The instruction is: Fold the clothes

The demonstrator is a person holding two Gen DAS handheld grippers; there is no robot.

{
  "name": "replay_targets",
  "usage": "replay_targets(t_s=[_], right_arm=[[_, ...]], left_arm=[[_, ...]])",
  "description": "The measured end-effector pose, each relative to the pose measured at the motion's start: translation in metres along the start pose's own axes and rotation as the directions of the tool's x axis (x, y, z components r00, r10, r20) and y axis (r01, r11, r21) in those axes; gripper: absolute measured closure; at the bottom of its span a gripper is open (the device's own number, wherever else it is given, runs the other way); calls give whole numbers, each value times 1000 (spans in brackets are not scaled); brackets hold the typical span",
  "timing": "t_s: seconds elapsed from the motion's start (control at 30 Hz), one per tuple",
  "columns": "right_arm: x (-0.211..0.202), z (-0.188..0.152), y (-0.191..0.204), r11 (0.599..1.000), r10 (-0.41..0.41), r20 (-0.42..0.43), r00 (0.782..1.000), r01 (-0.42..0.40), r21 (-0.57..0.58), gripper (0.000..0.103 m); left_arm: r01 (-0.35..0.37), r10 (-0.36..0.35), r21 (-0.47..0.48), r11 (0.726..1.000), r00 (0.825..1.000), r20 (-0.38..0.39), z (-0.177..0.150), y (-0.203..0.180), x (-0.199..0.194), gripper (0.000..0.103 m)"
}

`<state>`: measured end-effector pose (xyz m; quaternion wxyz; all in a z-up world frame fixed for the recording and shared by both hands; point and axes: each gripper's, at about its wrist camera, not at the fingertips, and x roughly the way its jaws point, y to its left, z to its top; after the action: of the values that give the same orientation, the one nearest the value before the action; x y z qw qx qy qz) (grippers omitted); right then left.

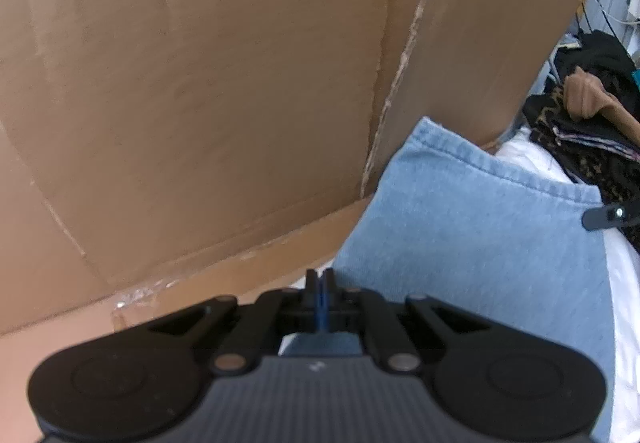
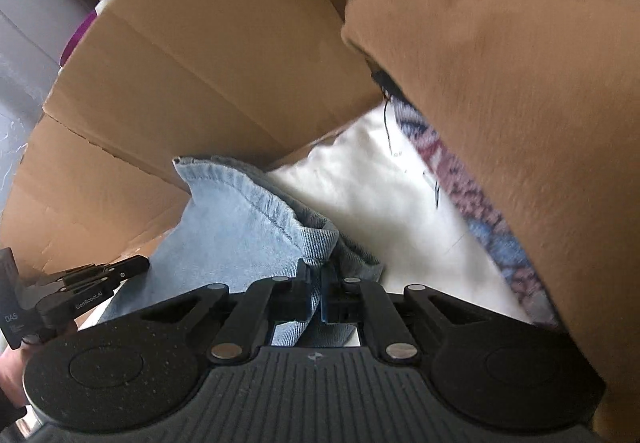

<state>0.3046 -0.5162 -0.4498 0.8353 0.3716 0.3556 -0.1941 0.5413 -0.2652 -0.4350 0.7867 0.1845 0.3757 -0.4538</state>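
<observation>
Cardboard backdrop [image 1: 200,83]; brown garment [image 2: 520,103], perhaps right-only.

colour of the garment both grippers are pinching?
Light blue denim garment, stitched hem visible; clearest in the right wrist view.

Right hand-held gripper [image 2: 316,283] pinched on a hem of light-blue denim [image 2: 236,219].
Its jaws were closed on the fabric; the denim lay over white cloth [image 2: 360,195], a brown garment [image 2: 520,103] bulked alongside, cardboard flaps [image 2: 208,55] stood behind, and the left hand-held gripper [image 2: 120,269] reached across the denim's far edge.
</observation>
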Motion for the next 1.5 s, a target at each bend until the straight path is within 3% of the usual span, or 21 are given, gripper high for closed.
replay_targets(t_s=[0.27,0.4,0.53,0.6,0.93,1.0,1.13,1.37,1.5], right_arm=[[9,-6,1,999,-48,-14,999,48,-5,101],[16,-7,8,997,-77,-20,997,77,-9,101],[13,-7,12,997,-80,-14,997,80,-17,100],[12,-6,12,997,-72,-13,997,71,-6,100],[14,-3,15,996,-84,-49,995,82,-43,100],[16,-2,11,997,-79,-63,995,77,-25,92],[7,-2,17,995,-99,-72,992,97,-37,88],[-15,-1,23,994,-39,-115,993,27,-105,88],[-19,-12,24,987,-27,-105,994,10,-160,73]], left_arm=[[-6,5,-25,1000,1000,-28,-3,6,16,101],[-42,41,-14,999,999,-34,-1,2,8,93],[-55,56,10,998,998,-23,-4,-8,-10,58],[-49,49,11,999,998,-24,-8,-14,-19,51],[32,-36,-76,997,997,-61,-13,-46,-56,47],[51,-57,-102,993,996,-62,-16,-52,-61,47],[61,-73,-143,988,994,-80,-25,-65,-64,45],[68,-93,-190,979,987,-127,-28,-78,-77,44],[74,-100,-167,983,983,-156,-30,-91,-83,43]])
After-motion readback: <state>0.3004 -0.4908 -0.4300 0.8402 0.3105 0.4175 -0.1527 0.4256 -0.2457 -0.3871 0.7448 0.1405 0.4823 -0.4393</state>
